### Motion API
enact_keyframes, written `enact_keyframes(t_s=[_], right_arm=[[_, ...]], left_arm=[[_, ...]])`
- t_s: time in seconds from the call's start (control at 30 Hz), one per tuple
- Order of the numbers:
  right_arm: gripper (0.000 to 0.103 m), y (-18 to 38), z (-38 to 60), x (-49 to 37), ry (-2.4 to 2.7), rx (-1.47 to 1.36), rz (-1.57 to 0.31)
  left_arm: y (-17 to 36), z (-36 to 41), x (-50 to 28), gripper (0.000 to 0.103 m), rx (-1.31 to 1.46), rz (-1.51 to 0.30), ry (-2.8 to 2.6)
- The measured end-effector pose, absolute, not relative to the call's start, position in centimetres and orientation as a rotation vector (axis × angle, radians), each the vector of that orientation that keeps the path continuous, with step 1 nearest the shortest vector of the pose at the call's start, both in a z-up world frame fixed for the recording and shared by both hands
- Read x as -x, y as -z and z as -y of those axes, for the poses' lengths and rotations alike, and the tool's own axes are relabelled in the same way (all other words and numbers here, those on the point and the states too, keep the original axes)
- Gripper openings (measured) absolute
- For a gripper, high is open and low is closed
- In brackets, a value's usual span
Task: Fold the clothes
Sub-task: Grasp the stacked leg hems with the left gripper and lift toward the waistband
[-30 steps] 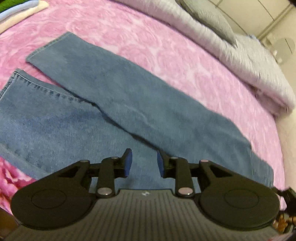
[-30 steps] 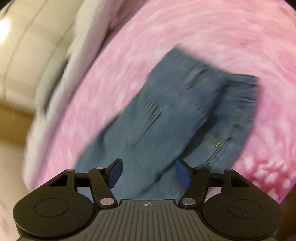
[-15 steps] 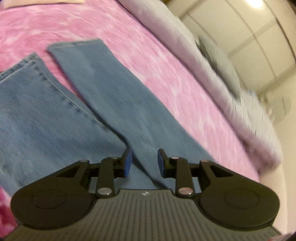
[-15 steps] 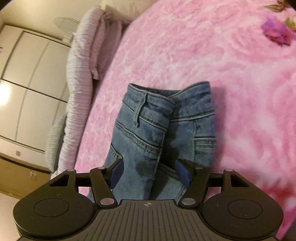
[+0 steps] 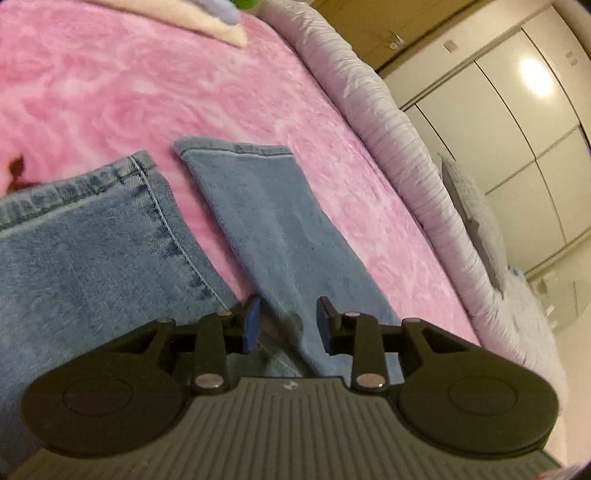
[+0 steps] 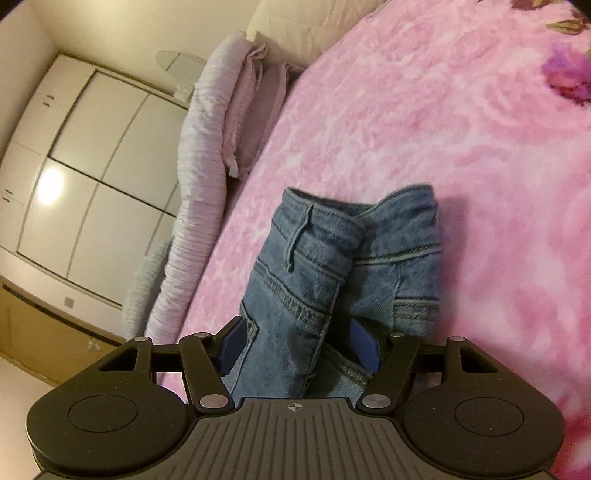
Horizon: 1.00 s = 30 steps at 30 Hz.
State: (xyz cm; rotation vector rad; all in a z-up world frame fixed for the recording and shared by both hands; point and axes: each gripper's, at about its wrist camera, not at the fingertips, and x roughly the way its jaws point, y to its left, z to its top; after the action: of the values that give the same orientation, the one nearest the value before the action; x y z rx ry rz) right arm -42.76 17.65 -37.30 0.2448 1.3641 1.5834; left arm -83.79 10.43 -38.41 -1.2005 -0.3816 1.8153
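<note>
A pair of blue jeans lies on a pink floral blanket. In the left wrist view its two legs [image 5: 273,229] spread apart toward their hems, the nearer leg [image 5: 92,251] at left. My left gripper [image 5: 286,325] is open, low over the spot where the legs meet. In the right wrist view the waistband end [image 6: 332,266] is bunched and raised, with a belt loop showing. My right gripper [image 6: 299,345] is open with its jaws on either side of the denim fold near the waist.
The pink blanket [image 5: 147,81] covers the bed. A rolled lilac quilt [image 5: 399,129] and a grey pillow [image 5: 476,229] line the far edge. Folded clothes [image 5: 221,18] lie at the top. White wardrobe doors [image 6: 92,177] stand beyond the bed.
My left gripper has dropped closer to the jeans and turned toward the leg hems. My right gripper has swung to the waistband and moved in so the fold sits between its fingers.
</note>
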Motion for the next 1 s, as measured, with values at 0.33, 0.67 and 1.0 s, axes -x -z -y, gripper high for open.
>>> enact_keyframes(t_s=[0.33, 0.67, 1.0], right_arm=[[0.053, 37.0, -18.8, 40.7, -1.583, -0.291, -1.414], [0.017, 36.2, -21.7, 40.1, -1.559, -0.120, -1.449], [0.024, 37.0, -20.9, 42.0, -1.582, -0.183, -1.390]], left_arm=[[37.6, -12.2, 82.6, 0.001, 1.068, 0.254, -1.838], [31.3, -11.6, 80.4, 0.001, 0.830, 0.132, -1.782], [34.0, -11.1, 81.0, 0.001, 0.868, 0.124, -1.810]])
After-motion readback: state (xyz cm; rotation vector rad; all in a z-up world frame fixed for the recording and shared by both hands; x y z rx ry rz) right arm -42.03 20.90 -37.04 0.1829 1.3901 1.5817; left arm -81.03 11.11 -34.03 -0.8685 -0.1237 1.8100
